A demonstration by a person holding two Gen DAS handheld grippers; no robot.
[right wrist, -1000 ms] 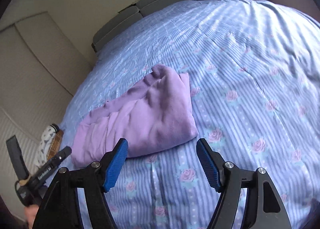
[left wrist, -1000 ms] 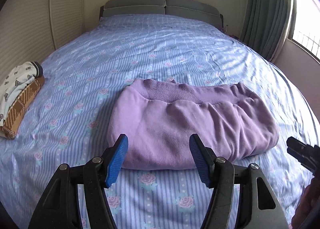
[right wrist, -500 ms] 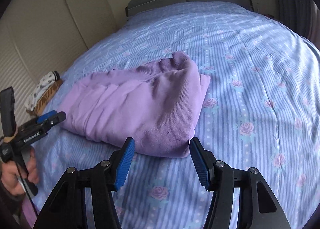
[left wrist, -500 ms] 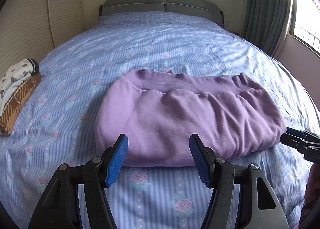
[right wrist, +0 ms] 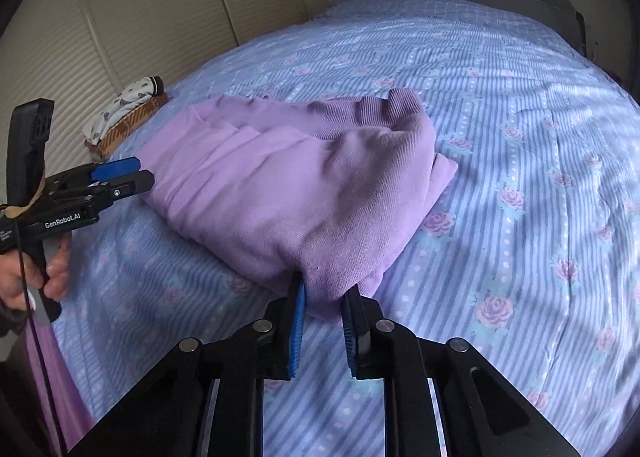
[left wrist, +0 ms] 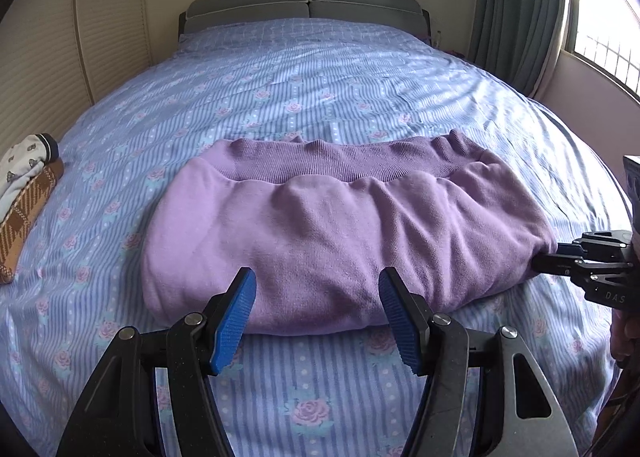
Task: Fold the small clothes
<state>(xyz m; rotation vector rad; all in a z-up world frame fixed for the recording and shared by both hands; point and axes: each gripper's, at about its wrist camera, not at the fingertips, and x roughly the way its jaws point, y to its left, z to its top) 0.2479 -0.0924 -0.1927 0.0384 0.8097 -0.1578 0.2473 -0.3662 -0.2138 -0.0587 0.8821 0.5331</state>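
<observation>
Bedroom setting: 1 bed [left wrist: 328, 69] with a blue striped, rose-print cover fills both views, with 2 grey headboard cushions [left wrist: 306, 5] at the far end, a ribbed cream wall [left wrist: 36, 69] on the left side and a grey-green curtain [left wrist: 516, 9] beside a window [left wrist: 604, 17] on the right.

1 folded purple garment [left wrist: 344, 233] lies near the middle of the bed, ribbed waistband on its far edge.

1 small stack of folded clothes [left wrist: 24, 193], white print over brown check, lies at the bed's left edge, well apart from the garment. It is cut off by the frame edge in the left wrist view; the count of pieces in it cannot be told.

Left gripper [left wrist: 316, 317]: jaws stand about half apart, holding nothing. The garment's near edge lies just beyond the 2 blue pads, not touching them. A hand [right wrist: 36, 277] grips its handle.

Right gripper [right wrist: 323, 315]: jaws are closing, with the garment's near right corner between the 2 pads, which pinch it. In the left wrist view its tip meets the garment's right end; its body is cut off there.
</observation>
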